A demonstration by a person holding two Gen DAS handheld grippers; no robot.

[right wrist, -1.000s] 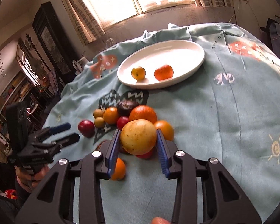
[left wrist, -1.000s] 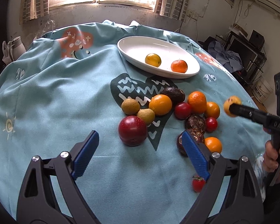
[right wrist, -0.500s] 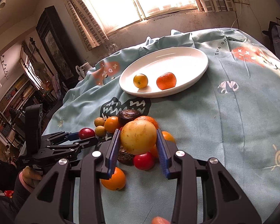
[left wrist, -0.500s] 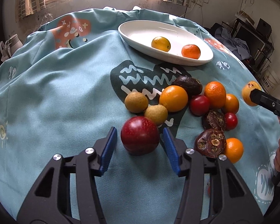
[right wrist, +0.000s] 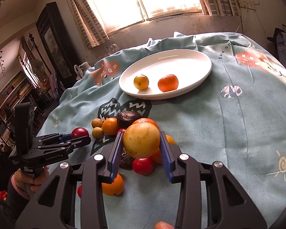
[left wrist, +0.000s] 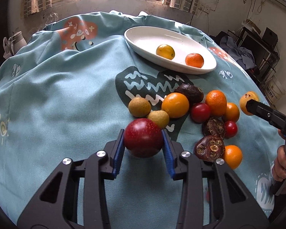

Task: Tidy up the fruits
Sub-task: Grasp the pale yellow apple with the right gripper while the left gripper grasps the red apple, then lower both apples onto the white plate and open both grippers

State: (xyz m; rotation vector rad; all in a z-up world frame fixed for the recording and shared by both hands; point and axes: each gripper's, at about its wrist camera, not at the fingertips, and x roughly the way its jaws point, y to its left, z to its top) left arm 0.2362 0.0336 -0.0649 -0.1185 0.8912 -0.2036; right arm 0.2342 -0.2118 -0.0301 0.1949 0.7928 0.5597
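Note:
My left gripper (left wrist: 143, 149) has its jaws closing, and both blue pads touch the sides of a dark red round fruit (left wrist: 143, 136) on the blue cloth. In the right wrist view this gripper (right wrist: 80, 139) holds the red fruit (right wrist: 80, 132) at the left of the pile. My right gripper (right wrist: 141, 148) is shut on a yellow spotted fruit (right wrist: 141, 141), held above the pile. Behind the pile stands a white oval plate (left wrist: 143, 36) with a small yellow citrus (left wrist: 165, 52) and a mandarin (left wrist: 194, 60) in it.
On the cloth between grippers and plate lies a pile: an orange (left wrist: 175, 105), two tan longans (left wrist: 139, 107), wrinkled dark passion fruits (left wrist: 209, 148), cherry tomatoes (left wrist: 200, 112) and small oranges. A person's hand (left wrist: 284, 164) grips the right handle. The table edge (left wrist: 272, 126) drops off at the right.
My left gripper came forward around the red fruit and its jaws closed from wide apart onto it. The right gripper kept its hold on the yellow fruit and stayed put.

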